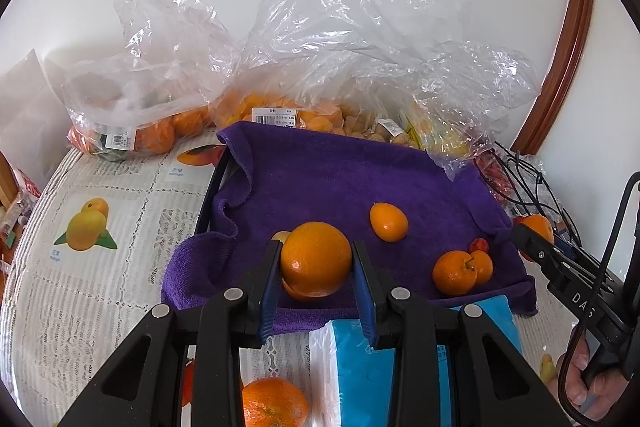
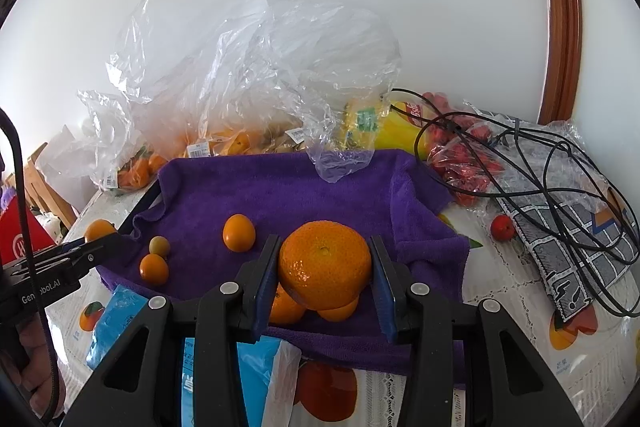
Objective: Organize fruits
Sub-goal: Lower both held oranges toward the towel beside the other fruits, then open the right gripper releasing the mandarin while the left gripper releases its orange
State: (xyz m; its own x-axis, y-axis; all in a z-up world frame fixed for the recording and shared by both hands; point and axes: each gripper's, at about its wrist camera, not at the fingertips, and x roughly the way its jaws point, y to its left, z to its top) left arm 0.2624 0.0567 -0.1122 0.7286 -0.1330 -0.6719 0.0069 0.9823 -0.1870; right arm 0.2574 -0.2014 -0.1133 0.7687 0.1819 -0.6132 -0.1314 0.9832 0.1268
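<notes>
Hovering over purple towel [image 1: 340,179]: left hand-held gripper [image 1: 316,263] clamps orange [image 1: 316,257]; right hand-held gripper [image 2: 325,263] clamps mandarin [image 2: 324,263].

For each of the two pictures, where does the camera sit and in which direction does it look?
Left wrist: sits on the left gripper, looks forward over the purple towel toward the fruit bags; its fingers hold an orange; the right gripper shows at the right edge.
Right wrist: sits on the right gripper, same direction; its fingers hold a mandarin; the left gripper shows at left.
Shared: towel, bags, blue tissue pack.
</notes>
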